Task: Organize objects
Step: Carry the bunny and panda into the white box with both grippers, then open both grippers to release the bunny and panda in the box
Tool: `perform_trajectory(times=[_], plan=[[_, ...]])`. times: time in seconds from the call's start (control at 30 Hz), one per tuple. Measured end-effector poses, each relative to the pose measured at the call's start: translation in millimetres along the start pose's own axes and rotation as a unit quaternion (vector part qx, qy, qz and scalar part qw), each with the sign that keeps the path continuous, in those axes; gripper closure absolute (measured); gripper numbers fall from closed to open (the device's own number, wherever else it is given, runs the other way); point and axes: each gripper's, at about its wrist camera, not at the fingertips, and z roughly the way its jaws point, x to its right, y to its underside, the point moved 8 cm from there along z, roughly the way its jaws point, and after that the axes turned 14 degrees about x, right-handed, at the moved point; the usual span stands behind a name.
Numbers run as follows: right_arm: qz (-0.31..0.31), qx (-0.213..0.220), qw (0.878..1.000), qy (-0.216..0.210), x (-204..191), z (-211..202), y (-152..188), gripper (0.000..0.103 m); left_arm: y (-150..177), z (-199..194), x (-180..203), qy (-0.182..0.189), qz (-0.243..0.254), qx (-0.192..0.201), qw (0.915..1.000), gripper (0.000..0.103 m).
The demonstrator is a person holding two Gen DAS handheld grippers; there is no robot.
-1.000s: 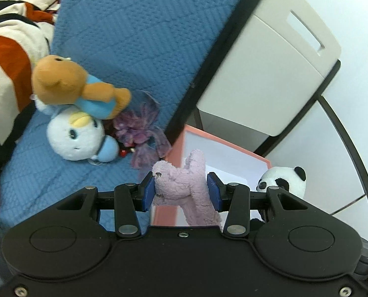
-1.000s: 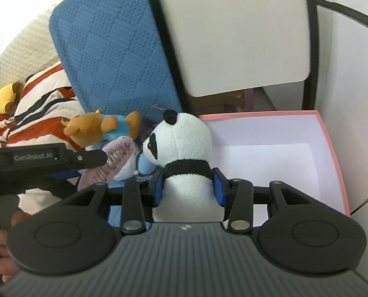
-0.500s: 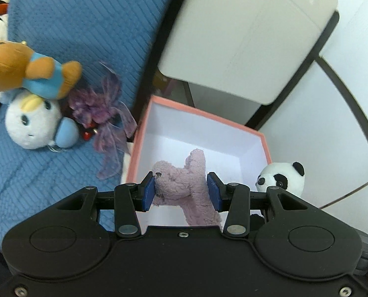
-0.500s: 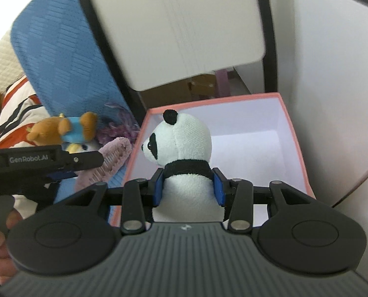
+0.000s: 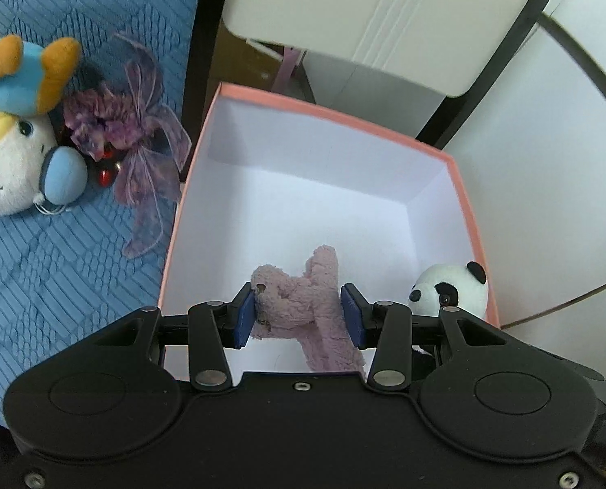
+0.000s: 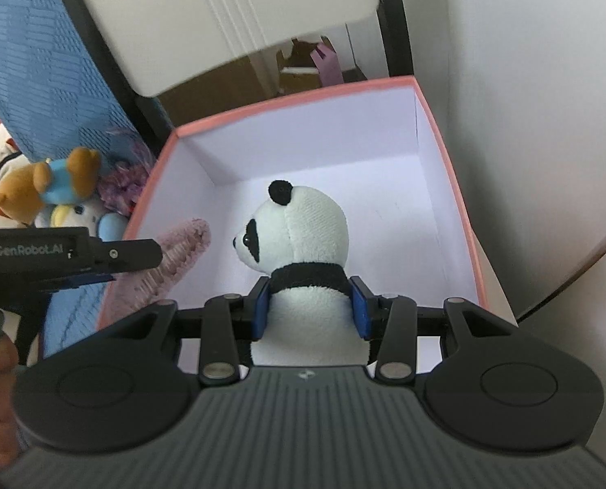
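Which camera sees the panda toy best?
The right wrist view: the panda fills the middle, head and white body clamped in the right gripper over the pink box. The left wrist view shows only its head at the edge.

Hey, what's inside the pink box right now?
The pink box shows only bare white floor and walls. The purple plush and panda hang over it, clamped in the grippers. The near floor is hidden behind them.

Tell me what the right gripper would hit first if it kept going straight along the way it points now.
Most likely the white floor of the pink box. The right gripper, shut on the panda, points down into the open box; nothing else shows ahead, though depth is hard to judge.
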Motion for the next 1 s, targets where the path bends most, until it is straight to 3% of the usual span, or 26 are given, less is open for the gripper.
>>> perform_trajectory(times=[0.3, 0.4, 0.47, 0.8, 1.0], plan=[[0.006, -0.015, 1.000, 0.000, 8, 12, 9, 0.058, 8, 13, -1, -0.001, 0.001, -0.016, 0.9999, 0.059], [0.013, -0.017, 1.000, -0.003, 10, 11, 7, 0.054, 7, 11, -3, -0.002, -0.004, -0.015, 0.9999, 0.032], [0.013, -0.015, 1.000, 0.006, 12, 8, 5, 0.040, 5, 6, -3, 0.002, 0.006, -0.009, 0.9999, 0.032], [0.012, 0.019, 1.000, 0.005, -6, -31, -13, 0.041, -9, -43, -8, 0.014, 0.024, 0.010, 0.9996, 0.032], [0.010, 0.050, 0.999, -0.003, -32, -64, -27, 0.041, -24, -91, -17, 0.018, 0.038, 0.046, 0.9980, 0.032]])
